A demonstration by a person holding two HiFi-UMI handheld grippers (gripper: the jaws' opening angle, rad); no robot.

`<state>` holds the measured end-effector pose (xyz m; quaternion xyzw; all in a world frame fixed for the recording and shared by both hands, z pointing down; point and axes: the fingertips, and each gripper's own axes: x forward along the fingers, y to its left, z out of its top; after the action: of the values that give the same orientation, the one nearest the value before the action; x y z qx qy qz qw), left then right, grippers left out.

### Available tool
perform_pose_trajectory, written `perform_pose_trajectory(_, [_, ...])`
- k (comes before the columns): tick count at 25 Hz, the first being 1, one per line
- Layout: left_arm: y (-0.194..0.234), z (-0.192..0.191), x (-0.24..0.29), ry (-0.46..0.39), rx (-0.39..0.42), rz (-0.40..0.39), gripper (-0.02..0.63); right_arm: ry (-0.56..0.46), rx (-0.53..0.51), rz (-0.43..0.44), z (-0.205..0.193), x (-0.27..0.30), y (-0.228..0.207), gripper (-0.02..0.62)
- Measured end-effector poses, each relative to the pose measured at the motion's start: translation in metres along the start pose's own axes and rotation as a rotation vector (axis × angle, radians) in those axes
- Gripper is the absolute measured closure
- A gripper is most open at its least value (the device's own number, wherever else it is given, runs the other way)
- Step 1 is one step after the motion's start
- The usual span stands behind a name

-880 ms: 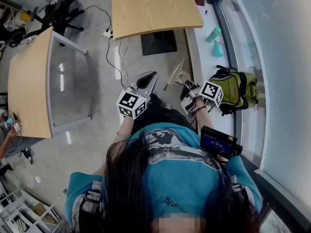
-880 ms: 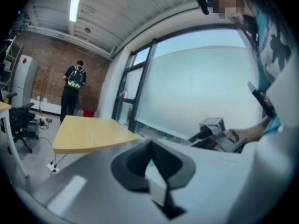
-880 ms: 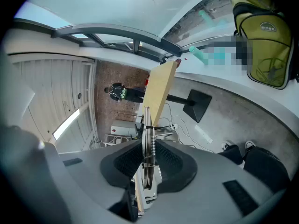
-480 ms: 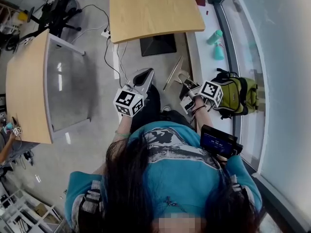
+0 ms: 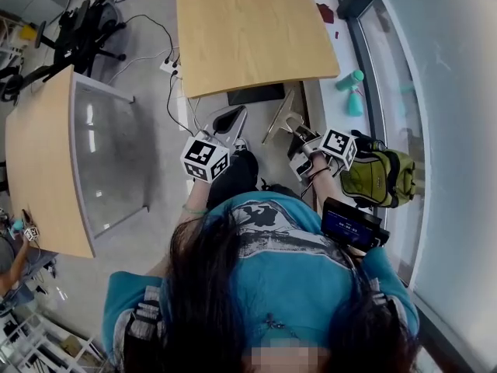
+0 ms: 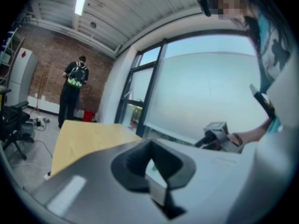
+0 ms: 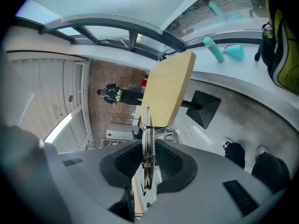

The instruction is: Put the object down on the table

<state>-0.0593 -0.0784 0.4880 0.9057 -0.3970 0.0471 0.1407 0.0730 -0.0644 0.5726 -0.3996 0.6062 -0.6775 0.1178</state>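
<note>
One metal tongs [image 7: 147, 125] clamped in right tool [image 7: 148, 164]; left tool [image 6: 150, 148] closed.

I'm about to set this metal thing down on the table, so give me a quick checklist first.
1. Right gripper clamped on the metal spring tool: ok.
2. Tool over the wooden table: not ok, it hangs short of the near edge, above the floor.
3. Tabletop bare where it shows: ok.
4. Left gripper empty, jaws together: ok.
5. Green backpack clear of the right gripper: cannot tell.
</note>
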Motion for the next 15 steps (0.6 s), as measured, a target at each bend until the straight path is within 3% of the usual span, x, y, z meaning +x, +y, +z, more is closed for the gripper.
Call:
perform_pose_trajectory(7, [0.084,0.026,0.014,-0.02,-0.015,-0.015,0.603,-0.006,-0.007,-0.009,0.017,0.077,0.04,0.503])
perform_pose_trajectory(15, [0.126,0.03,0.033,-0.002,-0.045,-0.019,0.603,-0.019,-0.014,-0.041,0.052,0.114,0.051,0.503])
